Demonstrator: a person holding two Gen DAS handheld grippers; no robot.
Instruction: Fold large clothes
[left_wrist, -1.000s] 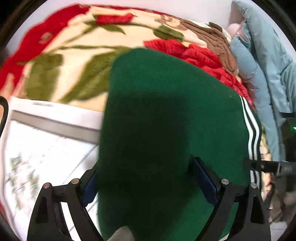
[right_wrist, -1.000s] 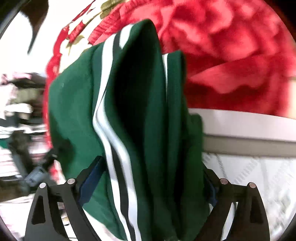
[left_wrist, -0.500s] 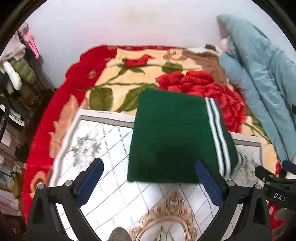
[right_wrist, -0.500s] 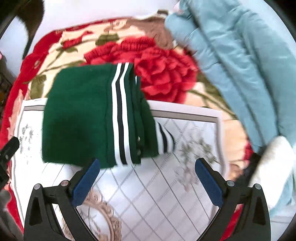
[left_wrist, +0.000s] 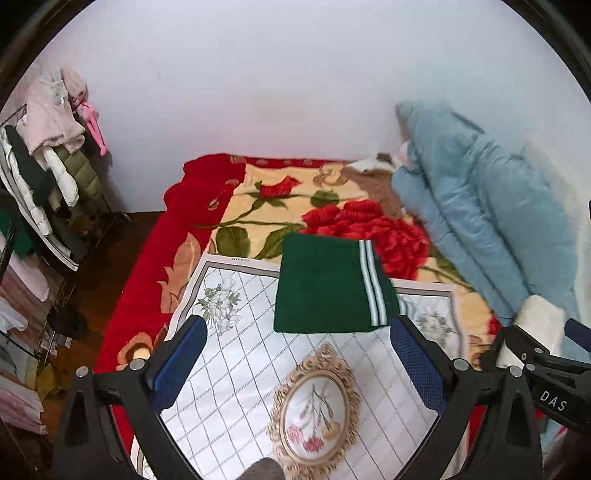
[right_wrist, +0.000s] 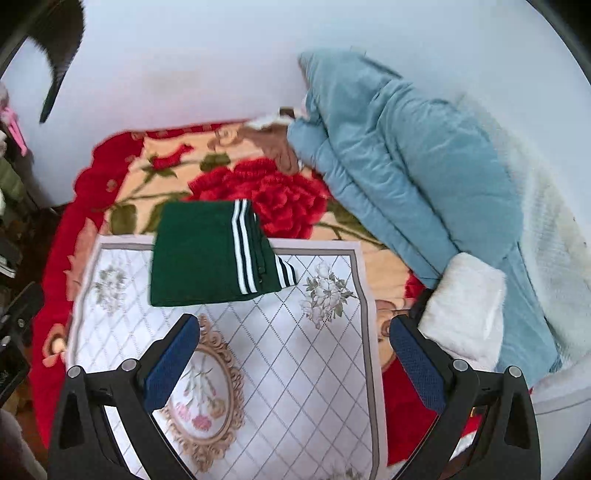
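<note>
A green garment with white stripes (left_wrist: 325, 288) lies folded into a flat rectangle at the far edge of a white patterned mat (left_wrist: 258, 373), partly over the rose blanket. It also shows in the right wrist view (right_wrist: 207, 254). My left gripper (left_wrist: 295, 362) is open and empty, held above the mat, well back from the garment. My right gripper (right_wrist: 295, 360) is open and empty too, above the mat and apart from the garment. The right gripper's body shows at the lower right of the left wrist view (left_wrist: 543, 373).
A red rose blanket (left_wrist: 332, 206) covers the bed. A light blue quilted coat (right_wrist: 406, 177) with white fleece cuff (right_wrist: 465, 310) lies at the right. A clothes rack (left_wrist: 48, 166) stands left beside the bed. A white wall (left_wrist: 258, 74) is behind.
Both grippers let go of the green garment and pulled back and up from it. The folded garment now lies flat on the mat, small in view.
</note>
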